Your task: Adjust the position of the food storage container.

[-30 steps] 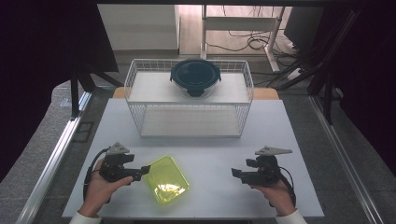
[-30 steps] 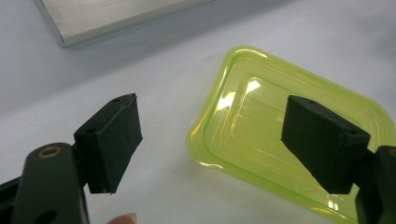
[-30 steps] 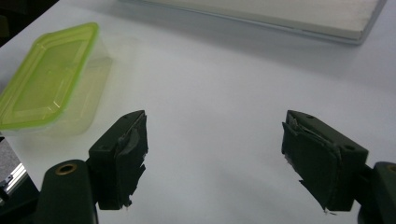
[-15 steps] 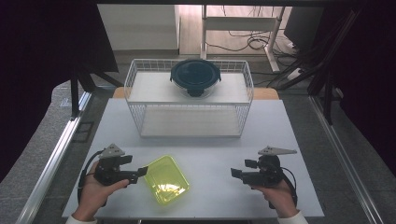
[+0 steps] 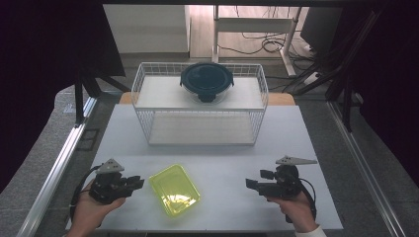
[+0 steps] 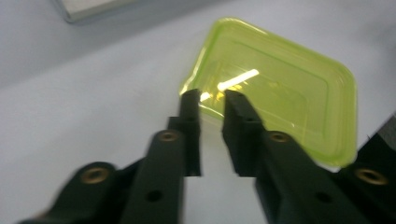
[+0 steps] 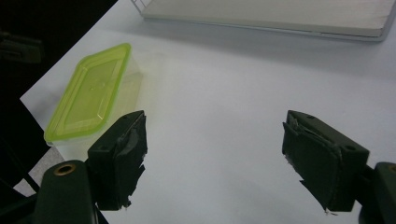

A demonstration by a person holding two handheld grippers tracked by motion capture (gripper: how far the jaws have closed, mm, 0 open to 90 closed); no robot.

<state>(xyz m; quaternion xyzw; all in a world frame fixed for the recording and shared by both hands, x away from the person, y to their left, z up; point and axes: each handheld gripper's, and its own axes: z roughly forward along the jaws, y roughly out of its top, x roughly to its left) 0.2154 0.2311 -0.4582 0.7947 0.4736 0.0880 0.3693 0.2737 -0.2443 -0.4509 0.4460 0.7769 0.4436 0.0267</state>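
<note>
1. The yellow-green lidded box (image 5: 175, 190) lies flat on the white table (image 5: 222, 163), near its front edge, between the two hands and closer to the left one.
2. The left gripper (image 5: 134, 183) sits just beside the box's left side; its jaws have just been closing and now stand nearly together with a thin gap; in the left gripper view the tips (image 6: 211, 103) reach the box's near rim (image 6: 275, 88), nothing pinched between them.
3. The right gripper (image 5: 250, 183) rests well apart from the box, pointing towards it; its jaws stand wide apart over bare table, holding nothing.
4. Behind, a wire basket (image 5: 200, 106) carries a dark round lidded bowl (image 5: 206, 80) on its upper shelf.
</note>
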